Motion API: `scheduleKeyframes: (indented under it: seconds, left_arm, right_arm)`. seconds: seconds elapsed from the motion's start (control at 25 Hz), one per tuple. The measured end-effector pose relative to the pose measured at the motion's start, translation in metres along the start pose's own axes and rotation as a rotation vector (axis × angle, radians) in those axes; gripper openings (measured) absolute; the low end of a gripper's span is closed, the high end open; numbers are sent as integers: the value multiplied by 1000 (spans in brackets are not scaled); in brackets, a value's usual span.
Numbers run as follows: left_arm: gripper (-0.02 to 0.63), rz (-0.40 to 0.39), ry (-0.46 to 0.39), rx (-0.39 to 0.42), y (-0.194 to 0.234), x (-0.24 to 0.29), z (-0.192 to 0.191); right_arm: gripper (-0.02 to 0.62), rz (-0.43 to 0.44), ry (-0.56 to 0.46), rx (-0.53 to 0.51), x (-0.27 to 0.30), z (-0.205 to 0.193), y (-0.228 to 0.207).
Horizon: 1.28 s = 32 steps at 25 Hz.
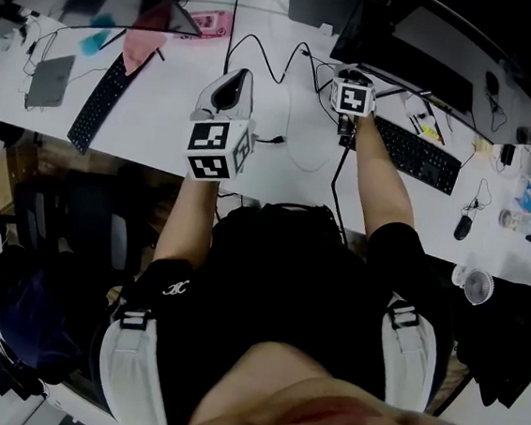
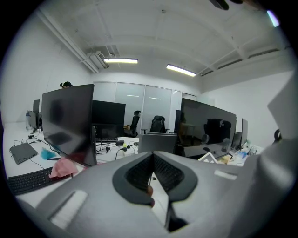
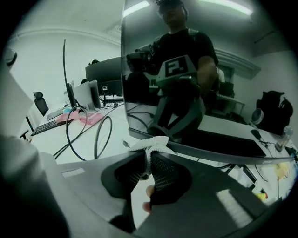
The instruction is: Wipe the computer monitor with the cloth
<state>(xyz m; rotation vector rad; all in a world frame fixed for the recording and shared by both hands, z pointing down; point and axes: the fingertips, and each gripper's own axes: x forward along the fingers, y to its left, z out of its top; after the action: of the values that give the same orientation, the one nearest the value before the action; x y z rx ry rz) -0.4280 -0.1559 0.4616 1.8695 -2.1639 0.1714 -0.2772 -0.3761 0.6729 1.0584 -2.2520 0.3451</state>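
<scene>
The right gripper (image 3: 148, 157) pinches a small white woven cloth (image 3: 150, 145) right at the bottom edge of the wide, curved black computer monitor (image 3: 195, 69), while the left gripper (image 2: 152, 157), jaws pressed together on nothing, hovers left of that monitor.

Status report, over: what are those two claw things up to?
Right gripper shut on white cloth, at monitor lower edge. Left gripper shut, empty. Nothing seen in the way.
</scene>
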Motion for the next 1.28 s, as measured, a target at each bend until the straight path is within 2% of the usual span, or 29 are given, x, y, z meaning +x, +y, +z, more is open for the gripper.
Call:
scheduleKeyframes:
  seconds: [0.2,0.4,0.76,1.28]
  left_arm:
    - [51,3,-20,-9,20,-7,4]
    - [51,-1,-37,-26,35,-12,8]
    - [51,-60,-75,-25,26,-14,20]
    - [51,-143,-137,-30,7,-12,44]
  right_arm:
    - [34,32,-43,-34,3,24,45]
    - [34,10,-81,-17,-4,45,63]
    - [34,-57,-205,-11,-43,88,61]
    - [34,-139,-490,-57,-141,201,58]
